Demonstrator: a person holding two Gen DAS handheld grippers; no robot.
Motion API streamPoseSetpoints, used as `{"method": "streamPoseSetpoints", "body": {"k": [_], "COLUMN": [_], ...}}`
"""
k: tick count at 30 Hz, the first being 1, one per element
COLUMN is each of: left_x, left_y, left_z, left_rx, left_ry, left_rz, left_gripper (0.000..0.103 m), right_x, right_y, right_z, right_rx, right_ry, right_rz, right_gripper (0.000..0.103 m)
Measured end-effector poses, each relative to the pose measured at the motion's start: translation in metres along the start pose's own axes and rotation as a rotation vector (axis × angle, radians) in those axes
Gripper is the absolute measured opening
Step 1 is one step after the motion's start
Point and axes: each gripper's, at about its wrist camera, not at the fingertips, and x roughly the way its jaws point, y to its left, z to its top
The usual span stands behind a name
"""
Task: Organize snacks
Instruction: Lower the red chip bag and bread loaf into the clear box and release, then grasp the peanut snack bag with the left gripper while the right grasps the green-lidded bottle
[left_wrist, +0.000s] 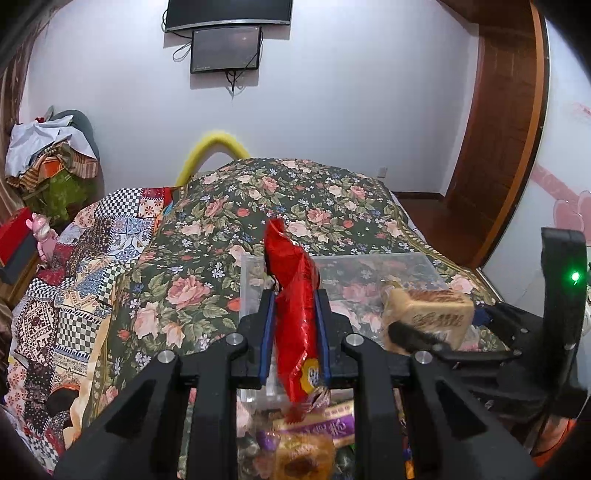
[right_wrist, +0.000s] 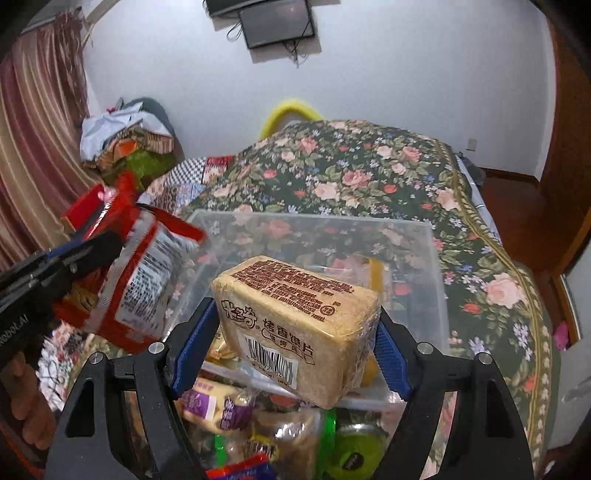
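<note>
1. Left tongs (left_wrist: 293, 328) clamp a crinkled red snack packet (left_wrist: 293, 295) above the clear box (left_wrist: 424, 264) on the bed.
2. Right tongs (right_wrist: 291, 350) grip a tan wrapped brick-shaped snack (right_wrist: 295, 321), barcode forward, over the same box.

Dim, flat indoor light; heavy fisheye bending, dark vignetted corners.

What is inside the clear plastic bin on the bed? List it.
Through the clear plastic bin a yellow packet shows at the right. The tan snack block in the right gripper covers the middle, so the rest cannot be seen.
</note>
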Motion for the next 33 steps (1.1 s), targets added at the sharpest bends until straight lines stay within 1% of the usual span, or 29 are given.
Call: {"method": "streamPoseSetpoints", "body": {"k": [1, 3, 7, 11, 13, 16, 18, 20, 22, 23, 24, 26, 28, 31, 33], "left_x": [0.003, 0.011, 0.029, 0.037, 0.037, 0.033, 0.027, 0.02, 0.013, 0.009, 0.005, -0.004, -0.01, -0.017, -0.018], "left_y": [0.0, 0.002, 0.008, 0.013, 0.014, 0.012, 0.01, 0.009, 0.01, 0.011, 0.011, 0.011, 0.012, 0.015, 0.018], "left_z": [0.0, 0.001, -0.004, -0.014, -0.019, -0.025, -0.028, -0.031, -0.035, -0.037, -0.039, -0.043, -0.047, -0.055, -0.062], "left_rx": [-0.001, -0.001, -0.014, -0.032, -0.03, -0.016, 0.003, 0.015, 0.011, 0.007, 0.009, 0.026, 0.033, 0.021, 0.013], "left_ry": [-0.001, 0.002, 0.046, 0.091, 0.109, 0.13, 0.136, 0.14, 0.144, 0.137, 0.129, 0.122, 0.127, 0.14, 0.162], "left_rz": [0.002, 0.014, 0.03, 0.015, 0.008, -0.006, -0.011, -0.012, -0.013, -0.016, -0.015, -0.002, 0.005, -0.003, -0.005], "left_gripper": [0.011, 0.011, 0.011, 0.011, 0.011, 0.011, 0.012, 0.019, 0.045, 0.049, 0.053, 0.055, 0.065, 0.071, 0.073], "right_x": [0.003, 0.011, 0.024, 0.031, 0.031, 0.021, 0.012, 0.0, -0.011, -0.018, -0.024, -0.036, -0.046, -0.057, -0.06], "right_y": [0.0, 0.002, 0.003, 0.007, 0.007, 0.007, 0.009, 0.01, 0.01, 0.009, 0.008, 0.004, 0.0, -0.007, -0.011], "right_z": [0.001, 0.001, -0.004, -0.009, -0.009, -0.009, -0.009, -0.01, -0.011, -0.012, -0.013, -0.014, -0.017, -0.022, -0.028], "right_rx": [-0.007, -0.021, -0.035, -0.067, -0.077, -0.075, -0.087, -0.105, -0.108, -0.105, -0.102, -0.091, -0.083, -0.071, -0.073], "right_ry": [0.006, 0.026, 0.073, 0.113, 0.111, 0.097, 0.083, 0.06, 0.039, 0.027, 0.017, -0.002, -0.016, -0.026, -0.025], "right_rz": [-0.003, -0.008, -0.013, -0.032, -0.048, -0.031, -0.035, -0.048, -0.048, -0.044, -0.04, -0.038, -0.041, -0.05, -0.072], "right_gripper": [0.077, 0.077, 0.077, 0.078, 0.078, 0.078, 0.078, 0.079, 0.081, 0.082, 0.082, 0.083, 0.085, 0.086, 0.087]}}
